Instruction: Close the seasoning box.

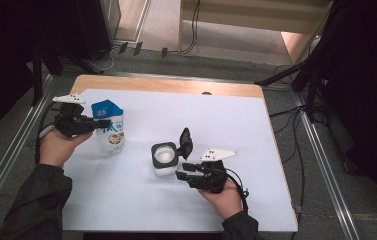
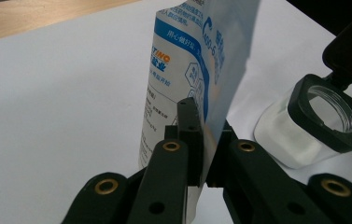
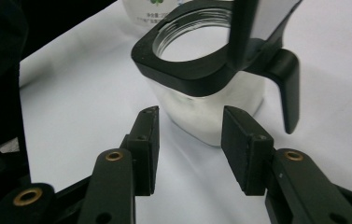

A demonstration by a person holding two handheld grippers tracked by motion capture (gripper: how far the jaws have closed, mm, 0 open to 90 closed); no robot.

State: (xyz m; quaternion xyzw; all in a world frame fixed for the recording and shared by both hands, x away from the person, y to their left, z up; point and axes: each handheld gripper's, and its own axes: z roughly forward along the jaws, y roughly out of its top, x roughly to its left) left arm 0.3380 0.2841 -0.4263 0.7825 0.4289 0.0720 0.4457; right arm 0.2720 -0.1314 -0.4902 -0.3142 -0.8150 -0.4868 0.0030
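The left gripper (image 2: 200,154) is pinching the flat side edge of the bag (image 2: 187,70). Its fingers (image 2: 190,135) are squeezing tight, with just the thin bag between them. The bag is standing up on the white desk (image 1: 141,200), on the left side, and its blue top looks shut.

The right gripper (image 3: 190,140) is sitting low, just in front of the jar (image 3: 206,88). Its fingers (image 3: 145,140) are standing wide apart. They are not touching the jar, and they are holding nothing.

The jar is sitting in the middle of the desk, near the bag but apart from it. Its black lid (image 1: 185,142) is flipped up, so the round mouth is open. Something white is showing inside it.

I think the job is filling the jar from the bag. The jar is open and the bag is held, so that part looks done. Lifting, tipping and pouring the bag are not done yet.
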